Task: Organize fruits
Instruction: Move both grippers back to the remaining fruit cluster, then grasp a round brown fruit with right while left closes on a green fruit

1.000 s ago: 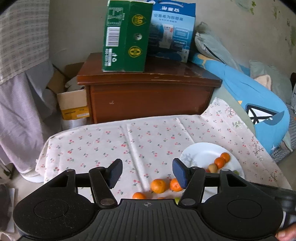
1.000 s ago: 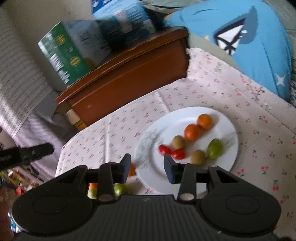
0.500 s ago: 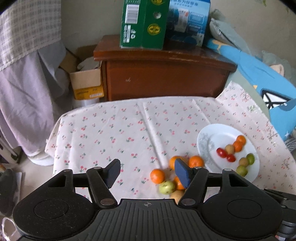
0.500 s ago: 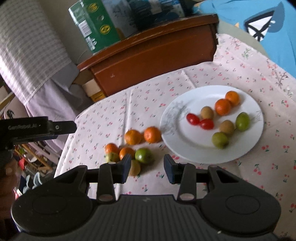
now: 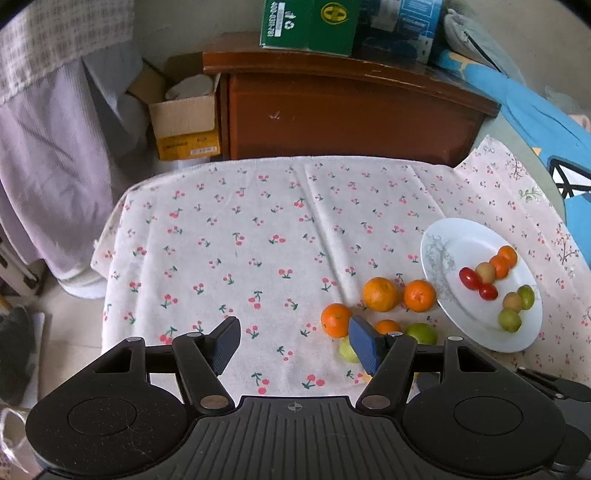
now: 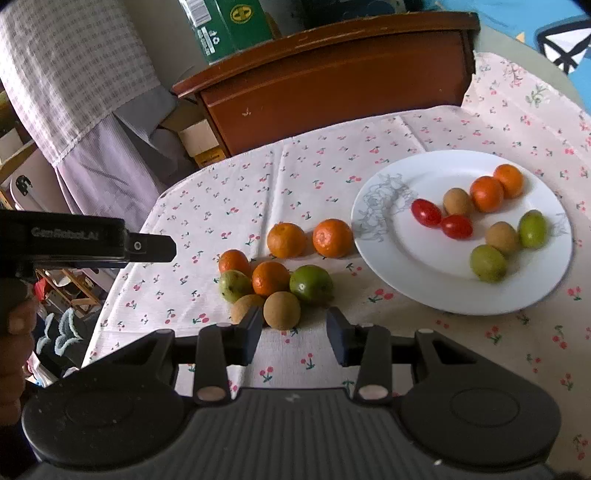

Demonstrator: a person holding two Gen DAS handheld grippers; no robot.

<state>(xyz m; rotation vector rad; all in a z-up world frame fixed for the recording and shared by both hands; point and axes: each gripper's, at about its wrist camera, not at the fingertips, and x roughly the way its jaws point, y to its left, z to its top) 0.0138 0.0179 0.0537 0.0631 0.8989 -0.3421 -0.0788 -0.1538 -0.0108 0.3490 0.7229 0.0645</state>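
Observation:
Loose fruit lies on the cherry-print cloth [image 5: 258, 240]: oranges [image 6: 286, 240] [image 5: 380, 294], a green fruit [image 6: 310, 283] and brown fruits [image 6: 282, 310]. Right of them a white plate [image 6: 406, 258] [image 5: 454, 240] holds cherry tomatoes [image 6: 426, 213], small oranges, brown and green fruits. My right gripper [image 6: 295, 330] is open, low over the cloth, with a brown fruit just ahead of its gap by the left finger, untouched. My left gripper [image 5: 295, 343] stands open over bare cloth, and its right finger [image 5: 364, 347] covers part of the pile. It also shows side-on as the left gripper [image 6: 168, 248].
A brown wooden cabinet [image 5: 351, 110] stands behind the table, with a green carton [image 5: 310, 22] and a blue box on top. Cardboard boxes [image 5: 184, 125] and hanging cloth are at the left. A blue cushion [image 5: 535, 122] lies at the right. A hand [image 6: 14, 332] holds the left gripper.
Both grippers have sunk and tipped down towards the table. The right one has swung left from over the plate to the loose fruit. The left jaws stand slightly wider.

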